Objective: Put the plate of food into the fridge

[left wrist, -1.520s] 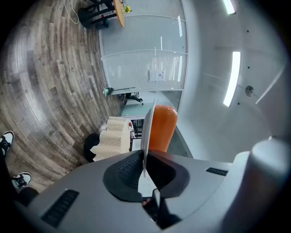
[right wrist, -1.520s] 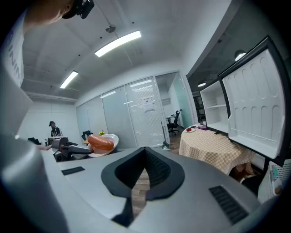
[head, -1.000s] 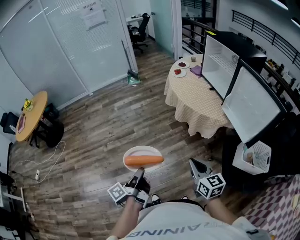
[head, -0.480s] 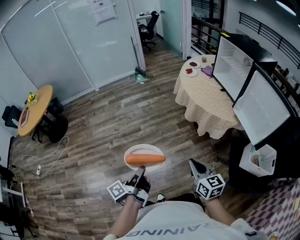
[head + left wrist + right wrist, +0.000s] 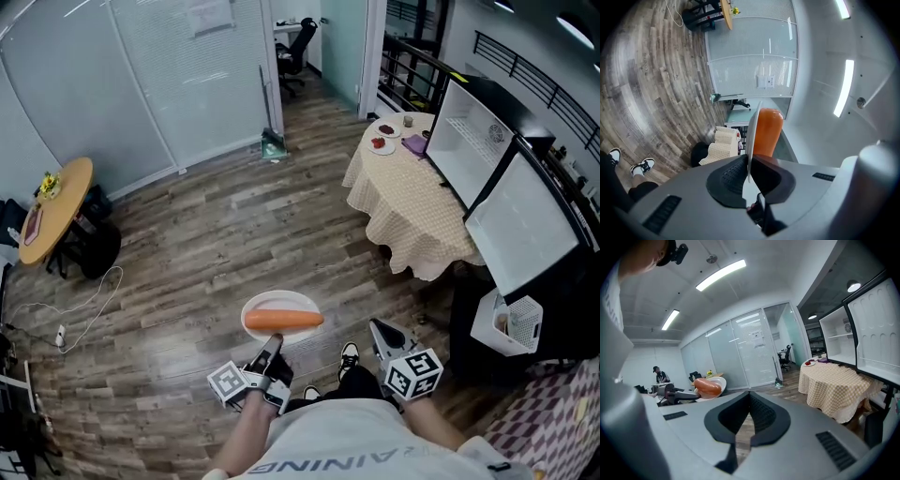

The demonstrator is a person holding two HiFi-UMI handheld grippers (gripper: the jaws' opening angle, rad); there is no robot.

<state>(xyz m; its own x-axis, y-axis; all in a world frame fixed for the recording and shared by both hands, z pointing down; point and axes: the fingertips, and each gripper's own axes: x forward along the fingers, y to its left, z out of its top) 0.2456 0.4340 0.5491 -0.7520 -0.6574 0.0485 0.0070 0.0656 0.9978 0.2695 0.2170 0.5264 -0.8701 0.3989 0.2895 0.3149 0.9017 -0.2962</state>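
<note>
A white plate (image 5: 281, 307) carries a long orange piece of food (image 5: 284, 320) and hangs level above the wooden floor. My left gripper (image 5: 274, 340) is shut on the plate's near rim. In the left gripper view the plate (image 5: 751, 136) shows edge-on between the pads of my left gripper (image 5: 749, 176), with the orange food (image 5: 766, 133) beside it. My right gripper (image 5: 375, 327) stands to the right of the plate, shut and holding nothing (image 5: 749, 420). The fridge (image 5: 480, 131) stands at the far right with its white doors swung open; it also shows in the right gripper view (image 5: 874, 329).
A round table with a checked cloth (image 5: 403, 197) stands before the fridge, small dishes on its far side. A white basket (image 5: 511, 323) sits low by the fridge. A small wooden table (image 5: 56, 211) and a glass wall lie to the left. My shoes (image 5: 347, 356) show below.
Both grippers and the plate have travelled level across the floor with the person. The grip on the plate is unchanged. Shoes have come into view under the plate.
</note>
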